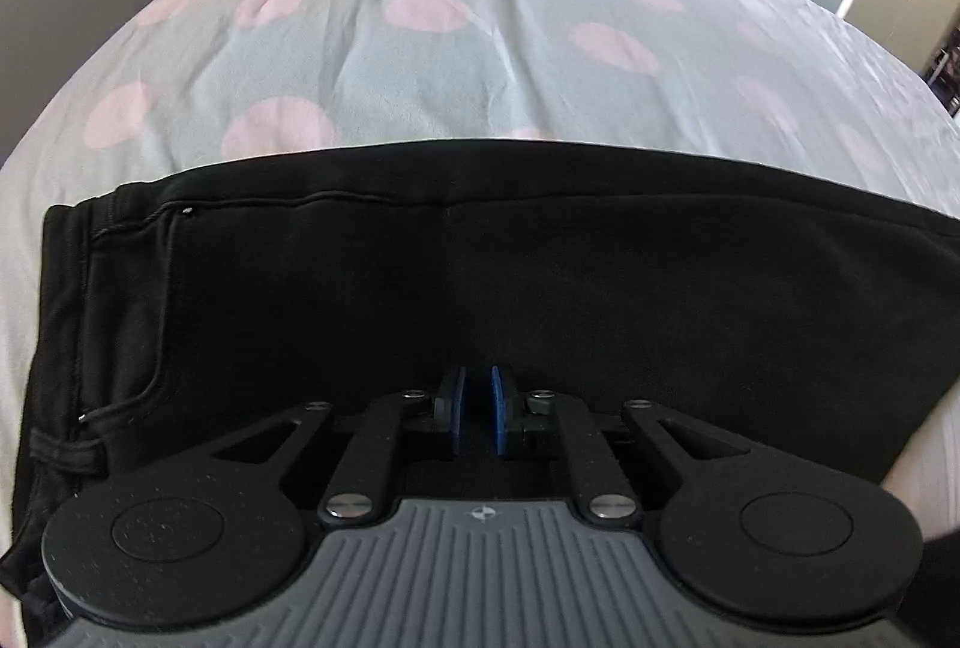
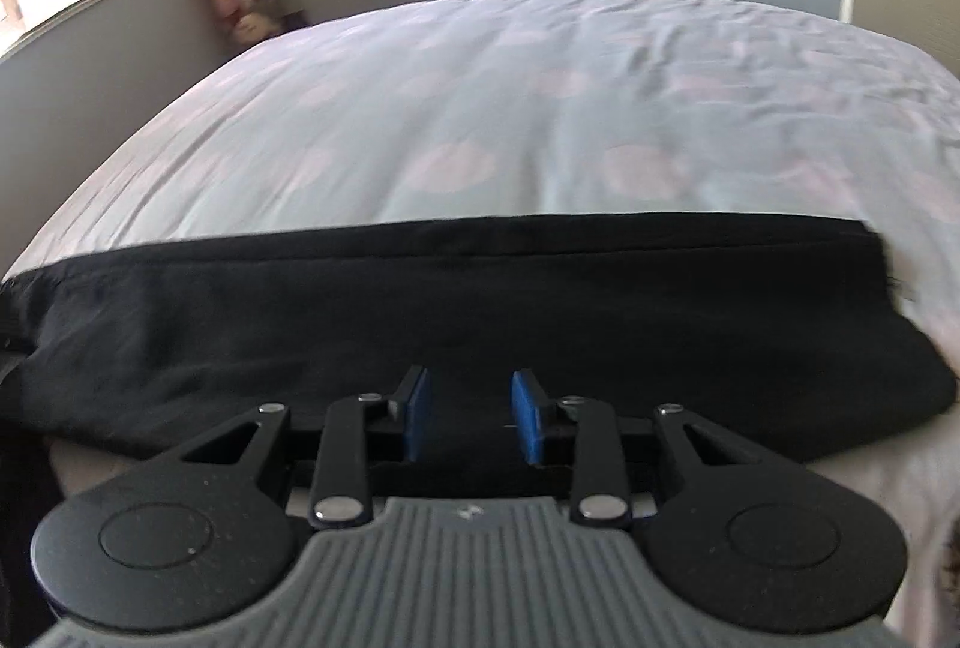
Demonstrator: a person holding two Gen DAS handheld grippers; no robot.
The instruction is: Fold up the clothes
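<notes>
Waistband end: I am looking down on the black cotton trousers, which are lying folded lengthwise in a long band across the pale blue bedsheet with pink round spots; pocket seam and belt loop are sitting at the far left.
Left gripper: I am holding my left gripper low over the near edge of the trousers, its blue pads almost pressed together with a thin gap showing, and nothing visibly pinched between them.
Right gripper: I am holding my right gripper over the near edge too, jaws partly spread and empty (this view is smeared, so the cloth edge is hard to read).
Hem end: the leg end is tapering off at the right, on the sheet.
Risk: I am judging that a pinch could catch only the top layer, so the layers would be sliding apart in the next fold; grabbing the sheet along with the cloth would be dragging it up too.
</notes>
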